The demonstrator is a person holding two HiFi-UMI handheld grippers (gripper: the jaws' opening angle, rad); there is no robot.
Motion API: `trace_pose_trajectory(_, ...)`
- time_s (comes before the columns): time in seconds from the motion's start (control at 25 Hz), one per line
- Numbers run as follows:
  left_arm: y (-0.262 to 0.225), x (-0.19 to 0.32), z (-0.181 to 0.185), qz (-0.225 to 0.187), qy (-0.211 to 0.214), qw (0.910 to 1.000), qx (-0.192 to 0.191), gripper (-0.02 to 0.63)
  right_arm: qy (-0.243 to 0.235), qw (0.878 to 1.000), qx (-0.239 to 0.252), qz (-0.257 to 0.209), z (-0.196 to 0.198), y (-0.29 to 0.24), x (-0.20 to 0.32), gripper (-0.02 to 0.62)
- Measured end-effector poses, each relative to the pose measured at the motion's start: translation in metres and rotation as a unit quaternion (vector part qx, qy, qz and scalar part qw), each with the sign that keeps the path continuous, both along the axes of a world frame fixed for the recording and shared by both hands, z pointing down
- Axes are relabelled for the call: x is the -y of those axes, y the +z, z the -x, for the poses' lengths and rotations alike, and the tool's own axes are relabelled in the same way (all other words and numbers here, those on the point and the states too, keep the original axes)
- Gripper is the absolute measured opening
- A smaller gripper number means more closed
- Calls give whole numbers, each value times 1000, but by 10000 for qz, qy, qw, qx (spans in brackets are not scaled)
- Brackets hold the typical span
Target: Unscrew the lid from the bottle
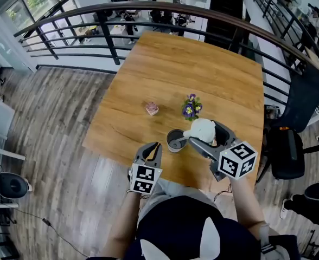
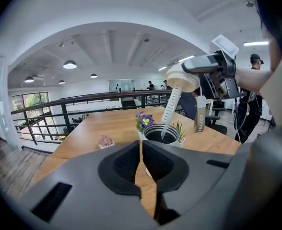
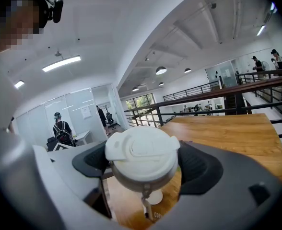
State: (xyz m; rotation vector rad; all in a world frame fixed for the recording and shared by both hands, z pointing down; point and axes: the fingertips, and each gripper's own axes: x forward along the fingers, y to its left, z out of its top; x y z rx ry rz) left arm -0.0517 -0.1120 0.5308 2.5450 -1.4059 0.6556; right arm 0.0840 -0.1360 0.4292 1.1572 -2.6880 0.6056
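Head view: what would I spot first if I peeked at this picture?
The white lid, with its long straw, is pinched in the right claw, held above the open bottle near the front edge of the wooden table. Little purple flowers stand close by the bottle, and the left claw hangs shut and empty beside it.

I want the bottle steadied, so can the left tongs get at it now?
Probably yes. The bottle stands just ahead of the left tongs, nothing between. The tongs are shut and must open first; the straw under the lid comes at the mouth from above, leaving the sides free.
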Motion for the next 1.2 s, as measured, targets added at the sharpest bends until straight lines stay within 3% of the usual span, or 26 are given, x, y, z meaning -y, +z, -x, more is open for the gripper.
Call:
trace_pose_trajectory(0.4,-11,-9,-5,-12,-34,10000,-41,21,461,9953,827,187,-18,-17,-2,443)
trace_pose_trajectory(0.68,-20,-15,-7,-63,-63,9999,-70,21,696,9841,1538,548,-32,-18,-8,443)
trace_pose_trajectory(1.2,-27,-18,-14,-116,-47,9998,-156,21,743,9820,1641,565,-42,-21,-15,442)
